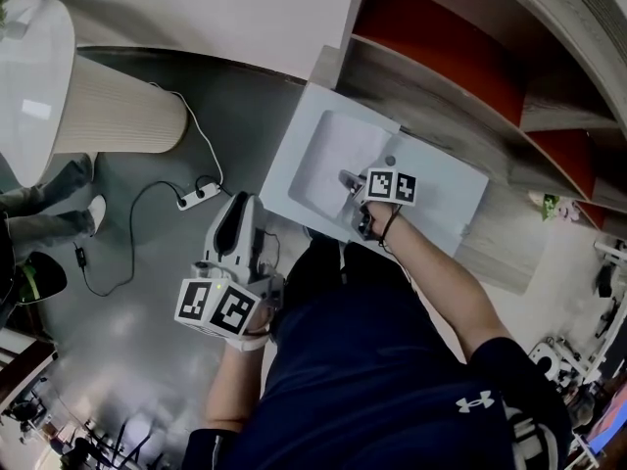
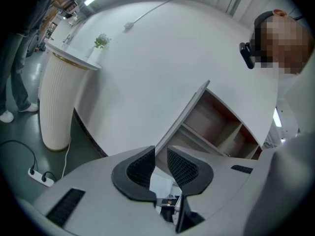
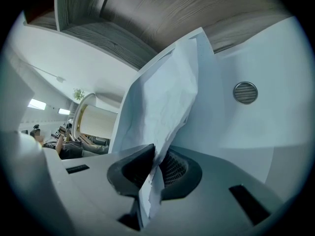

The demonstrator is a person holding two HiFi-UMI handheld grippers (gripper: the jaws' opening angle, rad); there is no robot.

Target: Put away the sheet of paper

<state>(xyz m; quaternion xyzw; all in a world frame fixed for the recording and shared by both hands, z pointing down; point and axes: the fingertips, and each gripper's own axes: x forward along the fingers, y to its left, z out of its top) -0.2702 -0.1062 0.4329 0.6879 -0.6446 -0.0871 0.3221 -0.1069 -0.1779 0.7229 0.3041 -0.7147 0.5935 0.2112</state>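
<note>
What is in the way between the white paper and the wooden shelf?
Nothing visible. The right gripper is shut on the crumpled white sheet of paper, just above the smooth white tabletop. The grey wooden shelf with red back panels sits right behind the tabletop, and its near openings look clear.

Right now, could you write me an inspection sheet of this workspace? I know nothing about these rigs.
Surface: white rectangular tabletop with a round metal grommet.
Job's things: crumpled white sheet of paper, over the tabletop.
Clutter: nothing seen.
Grippers: right gripper shut on the paper; left gripper empty, jaws slightly apart.
Cables: white power strip with its leads on the grey floor.
Surroundings: wood-grain shelves with orange-red backs; ribbed cream pedestal; a bystander's legs.
</note>
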